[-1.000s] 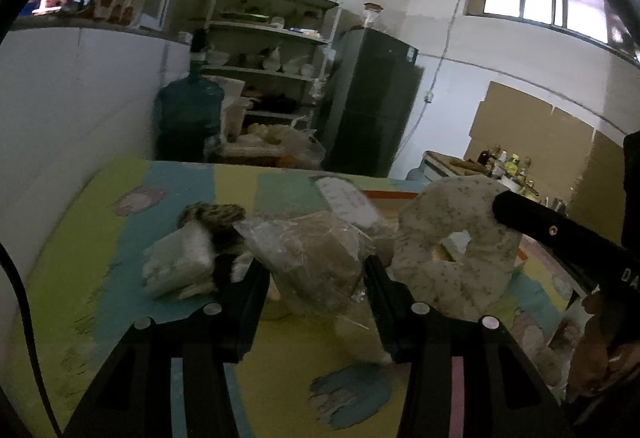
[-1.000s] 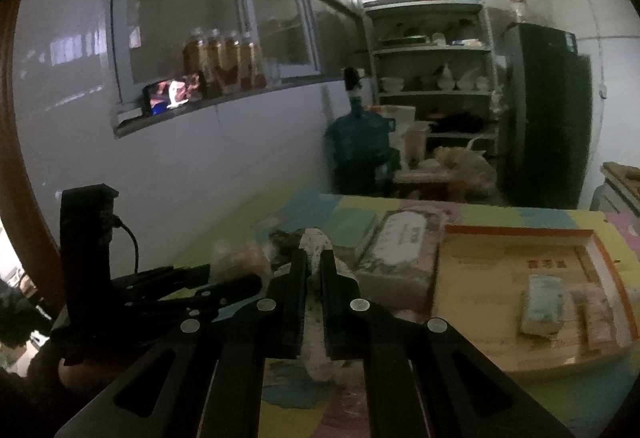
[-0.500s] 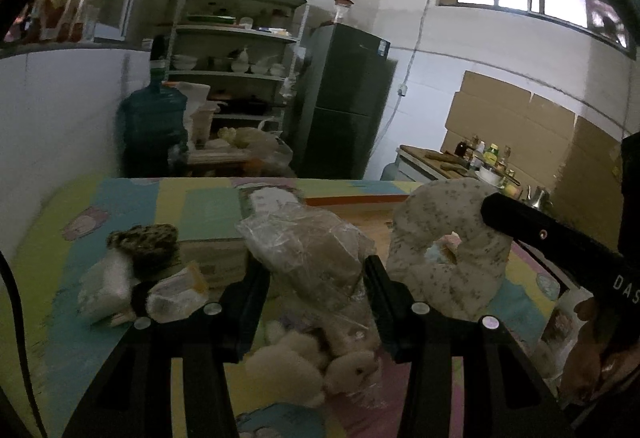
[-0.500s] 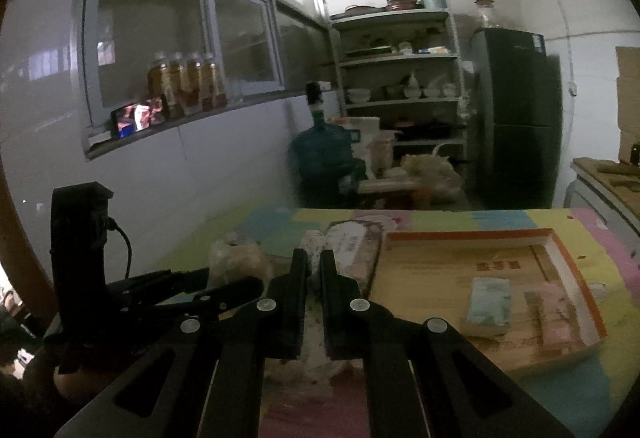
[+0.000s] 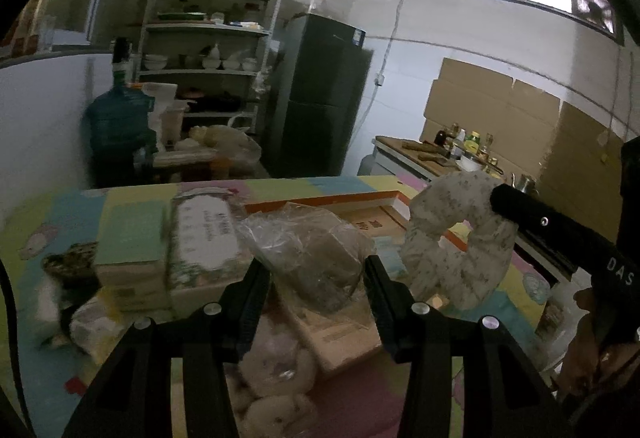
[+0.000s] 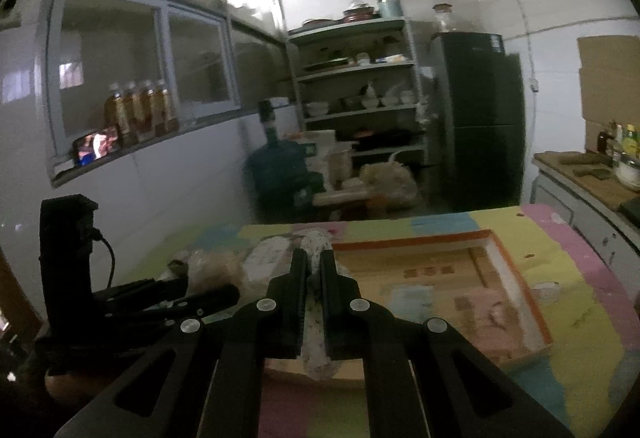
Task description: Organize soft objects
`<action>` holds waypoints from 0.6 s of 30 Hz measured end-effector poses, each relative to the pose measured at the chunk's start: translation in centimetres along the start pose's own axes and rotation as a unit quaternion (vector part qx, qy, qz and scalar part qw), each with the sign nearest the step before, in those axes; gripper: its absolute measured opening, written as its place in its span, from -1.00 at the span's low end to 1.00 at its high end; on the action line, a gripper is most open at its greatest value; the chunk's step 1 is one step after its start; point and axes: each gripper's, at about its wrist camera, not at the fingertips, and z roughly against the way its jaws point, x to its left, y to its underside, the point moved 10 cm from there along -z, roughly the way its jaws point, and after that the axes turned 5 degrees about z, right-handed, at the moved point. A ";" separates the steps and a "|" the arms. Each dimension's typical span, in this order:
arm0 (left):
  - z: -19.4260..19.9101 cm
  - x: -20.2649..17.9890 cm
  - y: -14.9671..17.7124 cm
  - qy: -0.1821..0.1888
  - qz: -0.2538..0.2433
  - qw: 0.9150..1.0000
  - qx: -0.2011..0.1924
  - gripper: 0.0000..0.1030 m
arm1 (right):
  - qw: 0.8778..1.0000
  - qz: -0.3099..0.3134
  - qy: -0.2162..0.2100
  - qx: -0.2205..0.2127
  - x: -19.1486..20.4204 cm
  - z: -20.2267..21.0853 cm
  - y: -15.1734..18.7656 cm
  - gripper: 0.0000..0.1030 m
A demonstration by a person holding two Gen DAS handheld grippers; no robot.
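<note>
My left gripper [image 5: 316, 276] is shut on a clear plastic bag [image 5: 316, 258] with a brownish soft lump inside, held above the table. My right gripper [image 6: 315, 266] is shut on a floral ring-shaped cushion [image 6: 318, 243], which hangs down between its fingers. In the left wrist view that cushion [image 5: 452, 246] dangles at the right from the right gripper [image 5: 500, 200]. In the right wrist view the left gripper [image 6: 208, 294] and its bag [image 6: 214, 264] are at the left. An orange-rimmed cardboard tray [image 6: 516, 280] lies ahead to the right, with a few flat packets in it.
Tissue packs [image 5: 204, 234] are stacked on the colourful mat [image 5: 132, 198]. A bagged plush toy [image 5: 272, 378] lies under my left gripper, with a spotted soft thing [image 5: 68, 262] and white bundles [image 5: 90, 322] at the left. Shelves, a water jug and a fridge stand beyond the table.
Both grippers have moved sideways over the table toward the tray, still carrying the bag and the cushion. The table's loose items have slid left in the left wrist view.
</note>
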 end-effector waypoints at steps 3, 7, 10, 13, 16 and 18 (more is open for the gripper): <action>-1.3 -1.1 0.1 0.005 -0.003 1.000 0.006 -0.05 | 1.000 -0.007 0.012 -0.003 -2.0 0.5 0.1 -0.87; -3.2 -2.5 0.1 0.009 -0.007 1.000 0.016 -0.05 | 1.000 -0.018 0.024 -0.005 -4.6 0.9 0.3 -0.87; -4.4 -3.4 0.2 0.009 -0.008 1.000 0.021 -0.05 | 0.999 -0.027 0.031 -0.006 -6.2 1.0 0.4 -0.87; -5.9 -4.0 0.4 0.007 -0.006 1.000 0.028 -0.05 | 0.999 -0.033 0.037 -0.005 -7.8 1.0 0.7 -0.87; -7.0 -3.8 0.8 0.002 -0.002 0.999 0.035 -0.05 | 0.999 -0.036 0.040 -0.002 -9.2 0.8 1.1 -0.87; -7.7 -3.8 0.9 -0.001 0.000 0.999 0.040 -0.05 | 0.998 -0.037 0.042 0.001 -10.2 0.6 1.3 -0.87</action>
